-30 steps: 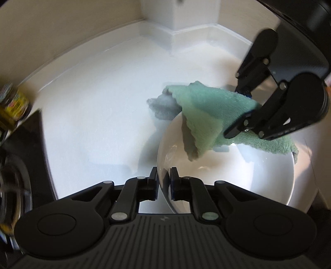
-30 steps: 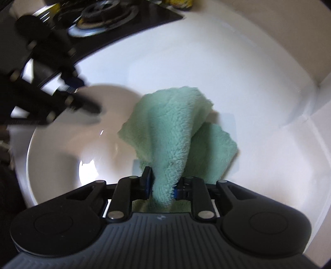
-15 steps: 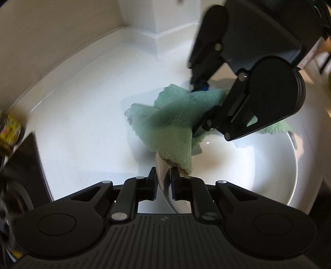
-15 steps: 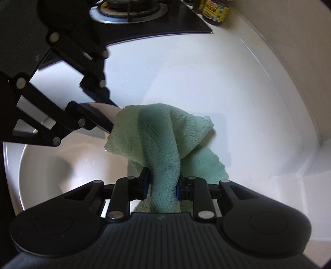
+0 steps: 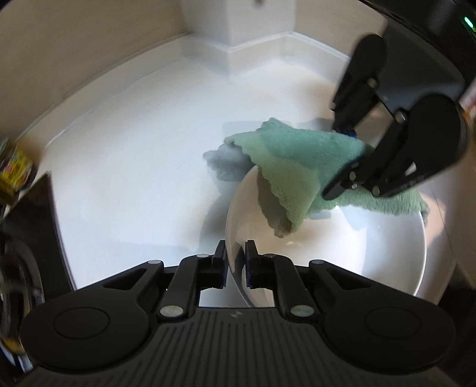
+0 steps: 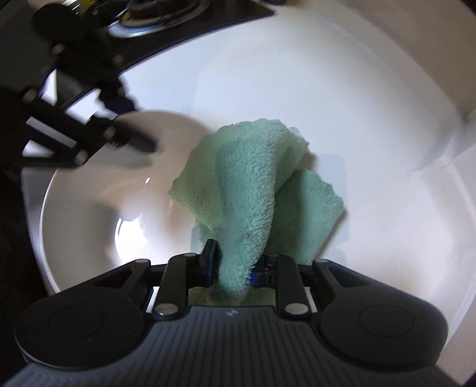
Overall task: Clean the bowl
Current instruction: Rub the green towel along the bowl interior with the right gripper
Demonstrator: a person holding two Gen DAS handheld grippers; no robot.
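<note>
Pinching the rim of the bowl (image 5: pixel 342 256) between its two pads, the left gripper (image 5: pixel 235 262) is holding the white dish at its near edge, one finger sitting outside the wall and the other inside. Its jaws have just been closing slightly, with the rim between them. The bowl is sitting on the white counter (image 5: pixel 134 178), near the corner where the counter meets the wall.

The right gripper (image 6: pixel 231 267) is clamping a bunched fold of the green cloth (image 6: pixel 253 190), with fabric filling the gap between its fingers and bulging out ahead of them. In the left wrist view the right gripper (image 5: pixel 345 160) is coming in from the upper right, above the far side of the bowl. The cloth (image 5: pixel 297 160) is draping over the far rim, part of it hanging into the bowl and part trailing onto the counter beyond.

In the right wrist view the left gripper (image 6: pixel 131 128) is appearing blurred at the bowl's (image 6: pixel 89 208) far edge. A gas burner (image 6: pixel 154 18) on a black hob is lying beyond it. A yellow-labelled jar (image 5: pixel 15 172) is standing at the left edge.
</note>
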